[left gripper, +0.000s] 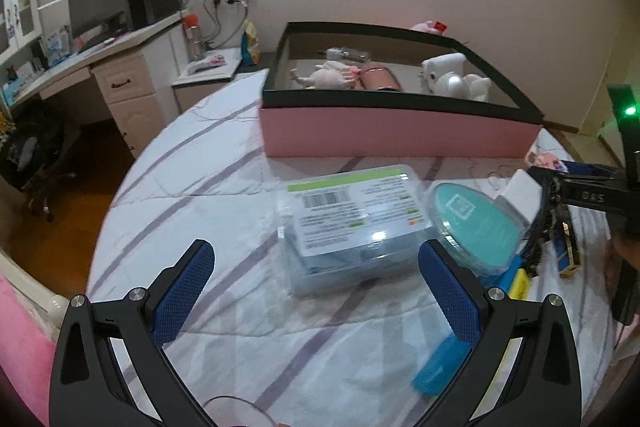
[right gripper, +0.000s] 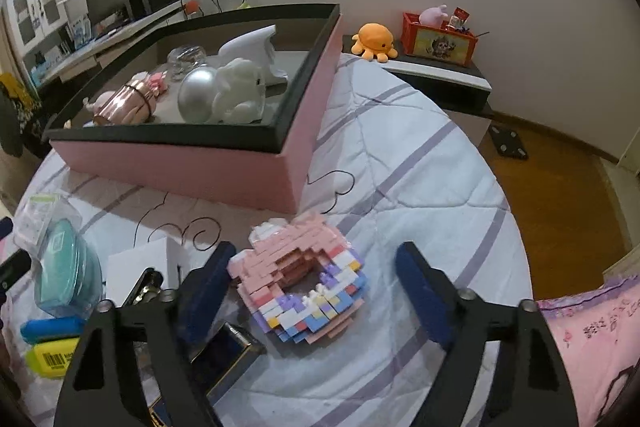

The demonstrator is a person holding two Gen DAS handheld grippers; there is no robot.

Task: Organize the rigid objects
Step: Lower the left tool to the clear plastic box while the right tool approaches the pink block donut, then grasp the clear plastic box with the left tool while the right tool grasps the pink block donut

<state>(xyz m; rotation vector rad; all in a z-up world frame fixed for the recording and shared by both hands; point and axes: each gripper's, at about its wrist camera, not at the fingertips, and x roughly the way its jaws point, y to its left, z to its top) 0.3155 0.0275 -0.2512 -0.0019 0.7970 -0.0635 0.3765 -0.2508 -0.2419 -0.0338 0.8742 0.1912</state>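
Note:
A pink box with a black rim [left gripper: 392, 135] stands on the bed and holds several objects; it also shows in the right wrist view [right gripper: 192, 163]. My left gripper [left gripper: 316, 263] is open and empty, just in front of a clear plastic case with a green-edged label [left gripper: 352, 223]. A teal oval case [left gripper: 476, 223] leans beside it. My right gripper [right gripper: 316, 267] is open, its fingers either side of a pink and pastel brick model [right gripper: 300, 275] lying on the quilt, not touching it.
A blue bar [left gripper: 440, 367] and a yellow item [left gripper: 520, 283] lie right of the left gripper. A white box [right gripper: 140, 267], a dark tin [right gripper: 224, 355] and thin wires [right gripper: 200, 231] lie left of the model. A desk [left gripper: 100, 55] and nightstand [right gripper: 432, 75] flank the bed.

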